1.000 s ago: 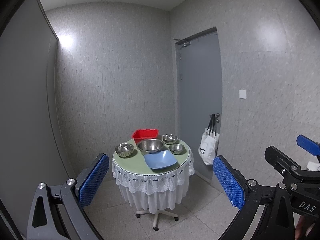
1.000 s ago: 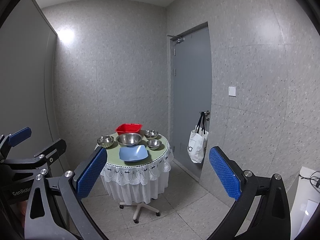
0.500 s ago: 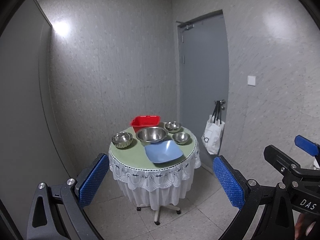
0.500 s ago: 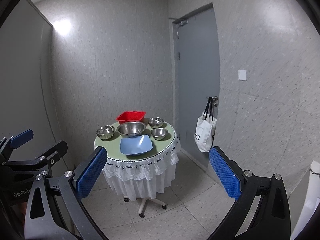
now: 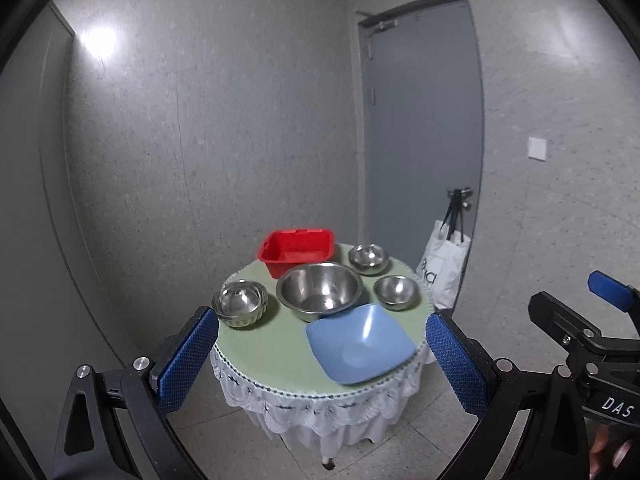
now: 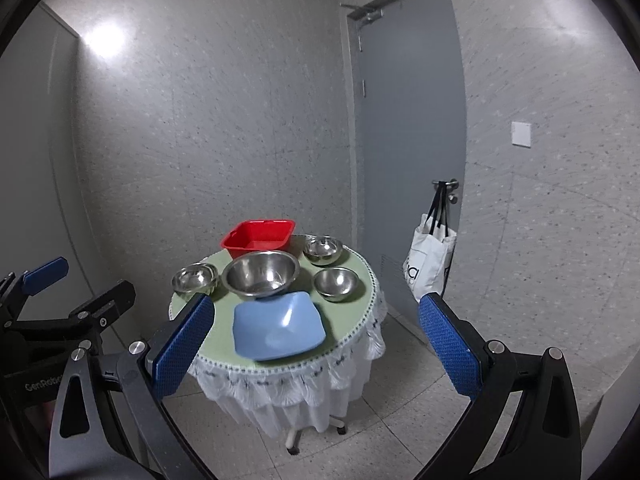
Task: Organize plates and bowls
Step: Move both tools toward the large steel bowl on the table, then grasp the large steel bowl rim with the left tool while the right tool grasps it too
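Both of my grippers, left gripper [image 5: 322,356] and right gripper [image 6: 316,344], hang spread wide and empty, short of the round table [image 5: 260,354]. On it I see a large steel bowl [image 5: 319,290] at centre, a blue square plate [image 5: 360,344] touching its near side, a red tub [image 5: 298,251] behind it, and three small steel bowls [image 5: 239,303] flanking it.

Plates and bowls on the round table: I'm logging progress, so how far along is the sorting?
Nothing looks done. The red tub seems empty; the blue plate, the large steel bowl and three smaller steel bowls sit spread over the table. In hand: nothing; the left tongs and the right tongs are open, short of the table. All gathering remains.
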A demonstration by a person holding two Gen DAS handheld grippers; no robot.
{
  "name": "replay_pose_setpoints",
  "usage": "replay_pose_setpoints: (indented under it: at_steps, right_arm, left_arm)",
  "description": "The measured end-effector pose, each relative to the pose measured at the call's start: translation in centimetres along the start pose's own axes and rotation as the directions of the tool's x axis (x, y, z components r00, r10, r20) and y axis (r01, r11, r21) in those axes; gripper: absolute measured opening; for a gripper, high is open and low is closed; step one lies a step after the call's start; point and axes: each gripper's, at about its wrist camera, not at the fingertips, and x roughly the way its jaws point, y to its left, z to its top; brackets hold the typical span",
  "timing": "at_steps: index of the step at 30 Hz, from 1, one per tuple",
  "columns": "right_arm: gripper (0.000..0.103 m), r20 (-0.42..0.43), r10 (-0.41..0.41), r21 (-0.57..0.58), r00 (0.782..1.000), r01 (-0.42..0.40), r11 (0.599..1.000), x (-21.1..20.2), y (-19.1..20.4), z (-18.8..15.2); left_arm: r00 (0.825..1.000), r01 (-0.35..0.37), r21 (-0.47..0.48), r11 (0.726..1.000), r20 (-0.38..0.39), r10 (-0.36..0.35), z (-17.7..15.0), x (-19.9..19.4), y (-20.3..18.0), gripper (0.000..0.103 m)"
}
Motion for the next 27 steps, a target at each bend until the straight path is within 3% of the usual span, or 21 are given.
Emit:
replay_pose_setpoints:
  at_steps: [6, 10, 15, 19, 22, 27]
  right_arm:
    - [0.103, -0.097, 0.036, -0.007, 0.995, -0.037, 0.999, 9.0, 1.0, 1.7]
    - [0.103, -0.162, 0.086, -0.024, 0.983, -0.091, 0.996, 15.3, 1.3, 2.2]
    - [0.103, -0.246, 0.189, -0.009, 0.951, -0.197, 0.98, 25.2, 0.7, 3.0]
    - [0.103, -0.344, 0.203, -0.026, 0.917, -0.225, 0.974, 33.7, -0.1, 3.7]
    - [0.103, -0.428, 0.229, -0.031, 0.874, -0.268, 0.963, 40.1, -0.4, 3.8]
    - [0.09, -0.522, 0.242, -0.057, 0.818, -0.317, 0.947, 47.1, -0.4, 3.0]
  left_arm:
    - [0.994, 0.006, -0.057, 0.998, -0.11, -0.013, 3.1, 10.8, 3.0, 0.102]
    - [0.979, -0.018, -0.099, 0.995, -0.204, -0.002, 4.0, 18.4, 3.9, 0.102]
    - [0.955, -0.054, -0.137, 0.989, -0.296, 0.011, 6.2, 28.9, 3.8, 0.102]
    - [0.929, -0.092, -0.154, 0.984, -0.369, 0.029, 8.3, 38.1, 3.6, 0.098]
    - [0.905, -0.128, -0.171, 0.977, -0.422, 0.044, 9.0, 43.7, 3.7, 0.092]
    - [0.864, -0.156, -0.192, 0.969, -0.502, 0.039, 8.7, 50.3, 3.9, 0.087]
